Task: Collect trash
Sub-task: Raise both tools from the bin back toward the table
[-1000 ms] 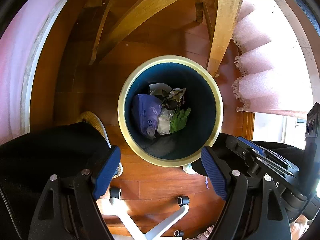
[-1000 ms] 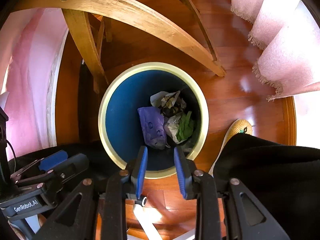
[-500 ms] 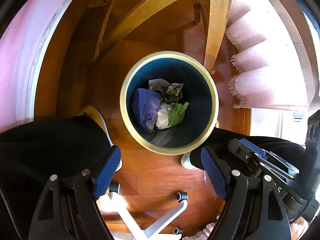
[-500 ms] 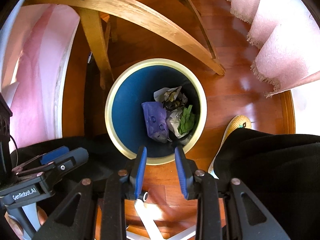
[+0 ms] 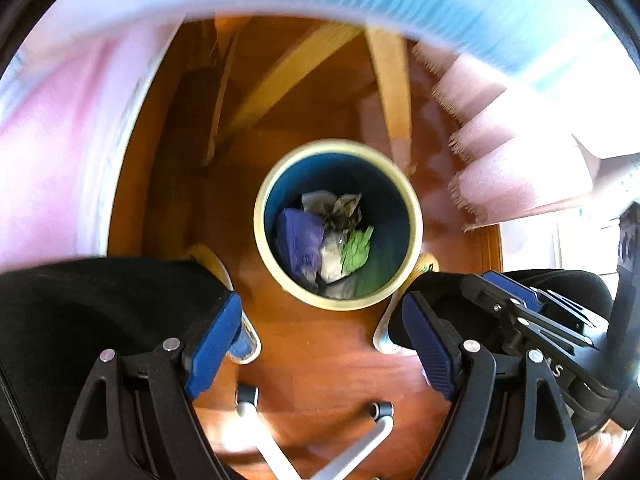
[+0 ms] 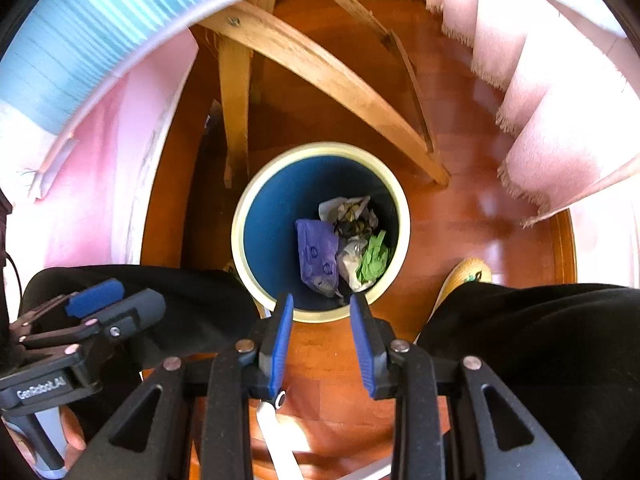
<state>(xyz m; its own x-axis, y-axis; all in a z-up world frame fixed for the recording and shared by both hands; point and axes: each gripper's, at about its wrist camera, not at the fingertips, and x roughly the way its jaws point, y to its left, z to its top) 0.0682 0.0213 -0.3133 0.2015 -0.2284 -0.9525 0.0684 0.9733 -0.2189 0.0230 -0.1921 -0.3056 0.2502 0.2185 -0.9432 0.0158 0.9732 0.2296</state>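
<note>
Both grippers hang above the bin, purple bag at nine o'clock inside; left gripper jaws spread wide, right gripper jaws narrowly apart, both empty

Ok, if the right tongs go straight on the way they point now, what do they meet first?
Probably the bin's near rim, which lies between the right tongs. Slightly further and they enter the bin, onto the purple bag. Depth is unclear.
</note>
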